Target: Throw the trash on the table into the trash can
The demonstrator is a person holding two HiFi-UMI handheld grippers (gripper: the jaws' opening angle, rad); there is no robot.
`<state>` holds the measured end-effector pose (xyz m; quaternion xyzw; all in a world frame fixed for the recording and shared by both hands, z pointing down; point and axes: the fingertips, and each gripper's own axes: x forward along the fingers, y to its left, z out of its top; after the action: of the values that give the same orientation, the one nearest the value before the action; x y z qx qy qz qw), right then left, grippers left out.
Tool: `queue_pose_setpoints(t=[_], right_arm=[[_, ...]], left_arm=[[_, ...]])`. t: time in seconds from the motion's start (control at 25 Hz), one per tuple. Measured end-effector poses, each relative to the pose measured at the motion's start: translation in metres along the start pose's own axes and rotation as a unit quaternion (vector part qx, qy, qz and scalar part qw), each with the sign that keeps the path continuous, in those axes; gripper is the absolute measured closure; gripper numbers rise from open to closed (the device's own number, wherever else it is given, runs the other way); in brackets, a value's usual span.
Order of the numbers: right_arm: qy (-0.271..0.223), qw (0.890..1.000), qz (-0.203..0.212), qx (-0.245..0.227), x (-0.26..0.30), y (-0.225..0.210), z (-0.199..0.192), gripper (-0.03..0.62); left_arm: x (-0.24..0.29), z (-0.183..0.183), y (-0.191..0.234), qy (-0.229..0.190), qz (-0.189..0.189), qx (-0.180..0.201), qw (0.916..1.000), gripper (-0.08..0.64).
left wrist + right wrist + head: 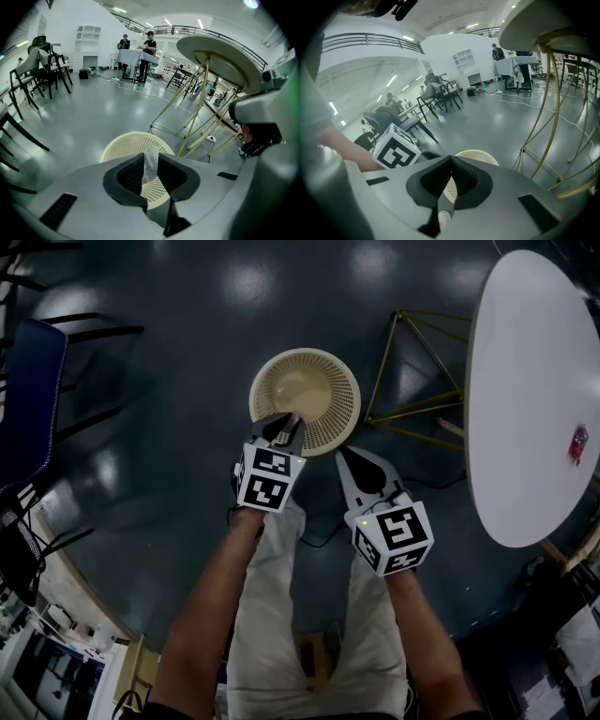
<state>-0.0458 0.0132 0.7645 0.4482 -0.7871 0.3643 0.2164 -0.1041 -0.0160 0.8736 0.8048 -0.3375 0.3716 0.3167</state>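
Observation:
A cream lattice trash can (pixel 319 395) stands on the dark floor just ahead of me. My left gripper (pixel 284 426) hangs over its near rim, shut on a small crumpled white piece of trash (pixel 151 164) that sticks up between the pads, with the trash can (pixel 123 145) right below. My right gripper (pixel 345 459) is beside the can's right edge, shut, with nothing between its jaws (pixel 451 160). A small red item (pixel 577 442) lies on the white oval table (pixel 530 362) at the right.
The table's gold wire legs (pixel 412 371) stand right of the trash can. A dark blue chair (pixel 28 399) is at the far left, and a black cable (pixel 323 538) trails on the floor by my legs. People stand at a distant table (pixel 136 56).

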Motion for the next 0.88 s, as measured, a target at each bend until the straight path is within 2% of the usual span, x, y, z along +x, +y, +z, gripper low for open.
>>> queue_pose_setpoints(t=[0.04, 0.2, 0.32, 0.68, 0.88], right_arm=[[0.001, 1.0, 0.001, 0.001, 0.002, 0.0, -0.002, 0.574], [0.006, 1.0, 0.0, 0.006, 0.006, -0.001, -0.007, 0.574], [0.01, 1.0, 0.0, 0.009, 0.006, 0.0, -0.011, 0.574], [0.014, 1.0, 0.001, 0.007, 0.003, 0.005, -0.014, 0.574], [0.009, 1.0, 0.001, 0.001, -0.002, 0.008, -0.004, 0.574]], left_arm=[[0.002, -0.002, 0.001, 0.003, -0.002, -0.005, 1.0, 0.474], [0.009, -0.004, 0.004, 0.001, -0.005, -0.013, 0.9999, 0.369], [0.01, -0.007, 0.009, -0.001, 0.001, -0.015, 0.9999, 0.328], [0.0, 0.0, 0.01, -0.01, 0.0, -0.015, 0.9998, 0.331], [-0.012, 0.01, 0.01, -0.014, 0.017, 0.004, 0.9998, 0.409]])
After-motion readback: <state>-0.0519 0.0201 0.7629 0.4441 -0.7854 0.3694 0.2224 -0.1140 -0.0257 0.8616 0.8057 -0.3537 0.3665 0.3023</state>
